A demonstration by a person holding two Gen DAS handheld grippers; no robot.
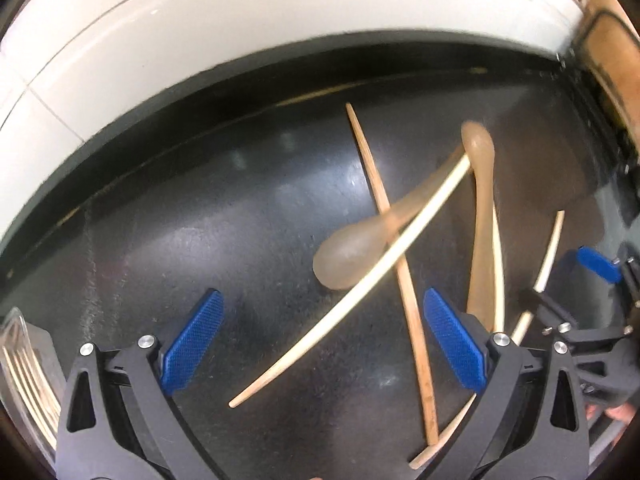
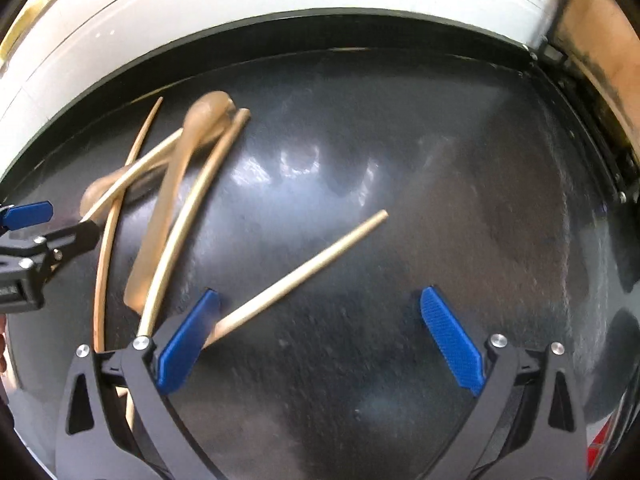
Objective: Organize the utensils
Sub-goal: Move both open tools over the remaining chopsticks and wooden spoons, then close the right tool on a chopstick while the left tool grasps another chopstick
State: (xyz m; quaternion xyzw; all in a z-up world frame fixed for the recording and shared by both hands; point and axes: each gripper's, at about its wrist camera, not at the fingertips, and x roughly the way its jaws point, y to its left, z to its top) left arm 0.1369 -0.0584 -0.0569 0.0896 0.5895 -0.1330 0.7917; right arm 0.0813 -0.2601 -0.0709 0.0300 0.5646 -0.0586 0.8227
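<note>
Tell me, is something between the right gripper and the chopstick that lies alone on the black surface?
Nothing visible stands in the way. The right gripper is open above the black surface, and the lone chopstick runs between its fingers, its near end right beside the left finger. The other utensils lie off to the left.

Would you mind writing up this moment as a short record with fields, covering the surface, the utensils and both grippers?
surface: dark countertop against a white tiled wall
spoons: two tan spoons, lying crossed among the sticks
chopsticks: several in a loose crossed pile; one apart
container: clear holder at the left edge, with sticks in it
left gripper: open, empty, above the pile
right gripper: open, lone chopstick beside its left finger
</note>
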